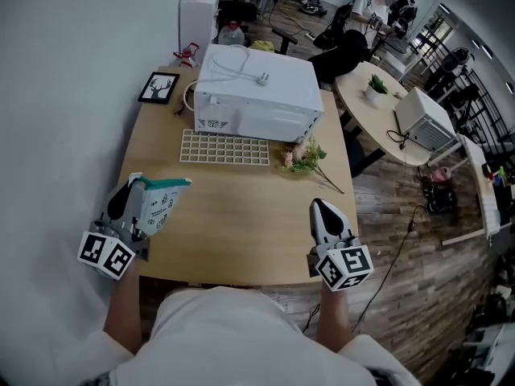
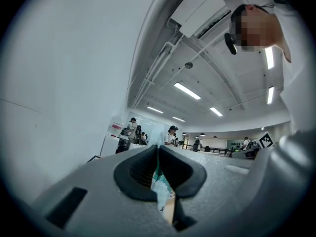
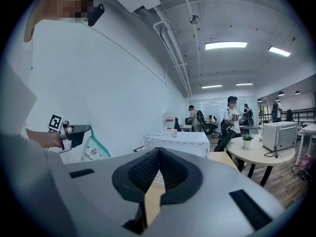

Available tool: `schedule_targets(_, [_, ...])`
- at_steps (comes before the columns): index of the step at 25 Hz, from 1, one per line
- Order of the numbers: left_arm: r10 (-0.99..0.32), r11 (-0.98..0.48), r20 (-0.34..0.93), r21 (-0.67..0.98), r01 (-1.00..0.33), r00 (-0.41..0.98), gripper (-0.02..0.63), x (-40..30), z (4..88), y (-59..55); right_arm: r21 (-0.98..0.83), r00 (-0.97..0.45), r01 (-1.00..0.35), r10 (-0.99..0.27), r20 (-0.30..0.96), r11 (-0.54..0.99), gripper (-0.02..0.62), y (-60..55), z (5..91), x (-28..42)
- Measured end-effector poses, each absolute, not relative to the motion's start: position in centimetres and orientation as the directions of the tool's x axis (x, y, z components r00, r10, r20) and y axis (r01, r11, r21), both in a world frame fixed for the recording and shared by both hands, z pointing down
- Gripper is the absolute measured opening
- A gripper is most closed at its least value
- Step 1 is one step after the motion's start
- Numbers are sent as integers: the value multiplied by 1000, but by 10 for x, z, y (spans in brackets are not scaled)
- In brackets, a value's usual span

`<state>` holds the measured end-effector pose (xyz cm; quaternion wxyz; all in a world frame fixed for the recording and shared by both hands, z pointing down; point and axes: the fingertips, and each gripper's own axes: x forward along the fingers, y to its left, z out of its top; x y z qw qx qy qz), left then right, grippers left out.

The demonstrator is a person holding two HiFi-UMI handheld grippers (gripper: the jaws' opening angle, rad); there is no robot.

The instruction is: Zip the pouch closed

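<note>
with the left gripper (image 1: 131, 190) clamped shut on the teal top end of the pouch (image 1: 161, 203), held up near the left edge of the table (image 1: 241, 215), and the right gripper (image 1: 319, 210) closed on nothing, well apart over the table's near right side: probably the approach to the zipper. best to hold the left clamp firm to leave the top edge taut, bring the right across level with that edge, part its jaws only on arrival, pinch the slider squarely, then draw straight along the teeth. slider position not readable from here, so worth looking first; risk of twisting the pouch if pulled off-line
</note>
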<state>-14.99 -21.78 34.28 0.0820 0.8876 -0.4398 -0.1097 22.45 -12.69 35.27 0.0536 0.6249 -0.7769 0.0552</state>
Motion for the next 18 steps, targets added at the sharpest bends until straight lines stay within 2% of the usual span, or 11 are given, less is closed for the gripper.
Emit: schedule_targets(18, [-775,-631,-140,240,-738,617,18,-146,334,-204,-42,-196,-980,-972,128,193,0,-117,349,215])
